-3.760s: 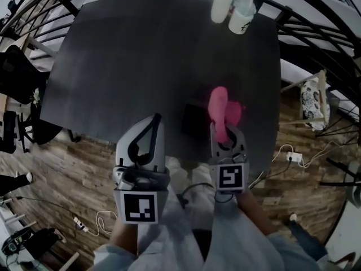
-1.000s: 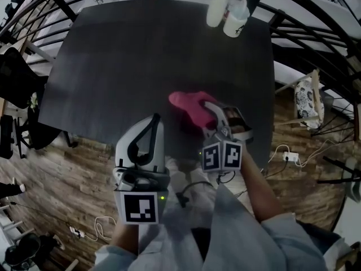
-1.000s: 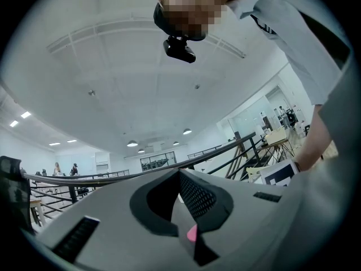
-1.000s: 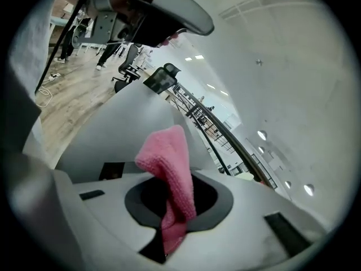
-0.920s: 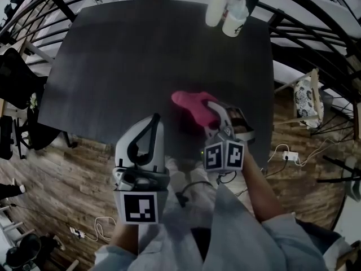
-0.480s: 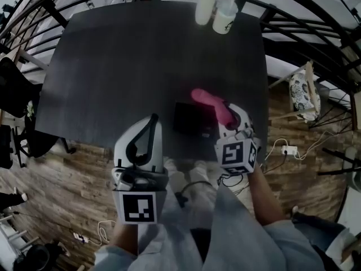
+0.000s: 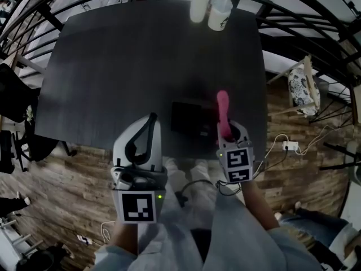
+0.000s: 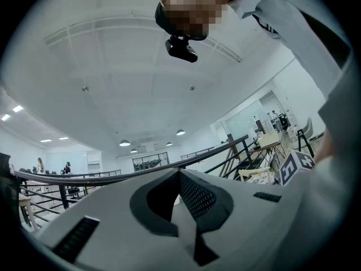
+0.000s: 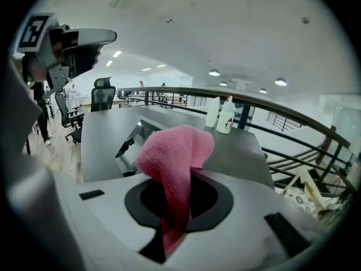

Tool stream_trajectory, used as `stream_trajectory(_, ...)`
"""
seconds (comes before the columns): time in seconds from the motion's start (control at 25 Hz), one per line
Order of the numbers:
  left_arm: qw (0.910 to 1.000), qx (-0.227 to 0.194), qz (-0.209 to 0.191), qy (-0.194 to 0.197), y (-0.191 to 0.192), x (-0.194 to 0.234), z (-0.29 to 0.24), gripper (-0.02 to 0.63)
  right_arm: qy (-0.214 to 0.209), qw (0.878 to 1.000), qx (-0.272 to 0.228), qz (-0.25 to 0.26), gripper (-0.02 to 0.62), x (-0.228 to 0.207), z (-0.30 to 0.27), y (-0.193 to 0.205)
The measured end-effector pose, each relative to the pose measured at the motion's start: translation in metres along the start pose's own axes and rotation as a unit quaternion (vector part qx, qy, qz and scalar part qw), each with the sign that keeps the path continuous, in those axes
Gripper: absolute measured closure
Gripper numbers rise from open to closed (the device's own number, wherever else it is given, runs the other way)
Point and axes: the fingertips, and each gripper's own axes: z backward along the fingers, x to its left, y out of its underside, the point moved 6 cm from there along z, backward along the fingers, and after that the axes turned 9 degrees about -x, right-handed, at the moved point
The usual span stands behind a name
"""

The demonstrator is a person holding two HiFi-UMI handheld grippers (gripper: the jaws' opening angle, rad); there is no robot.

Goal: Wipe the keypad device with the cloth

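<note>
Currently my right gripper clamps the cloth, keypad device just left of its fingers; left gripper closed, empty.

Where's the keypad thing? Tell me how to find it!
Look at the big dark table. Near its front edge, just left of the pink cloth pinched in the right gripper, lies the keypad device. It is the only flat black rectangle; the two white bottles stand at the far edge.
</note>
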Motion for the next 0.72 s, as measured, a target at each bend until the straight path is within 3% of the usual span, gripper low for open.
stream_trajectory(0.36,1.0,-0.004,0.004,-0.003,-0.001,0.002,-0.003,0.603,-0.032,0.997,0.025,-0.065,0.555,0.03,0.019,0.015)
stream_trajectory(0.52,1.0,-0.005,0.002,-0.008,-0.001,0.005,-0.002,0.603,-0.02,0.997,-0.017,-0.075,0.555,0.028,0.032,-0.013)
stream_trajectory(0.72,0.9997,-0.003,0.0,-0.024,0.0,0.011,0.005,0.603,-0.01,0.997,-0.074,-0.033,0.555,0.027,0.025,-0.06)
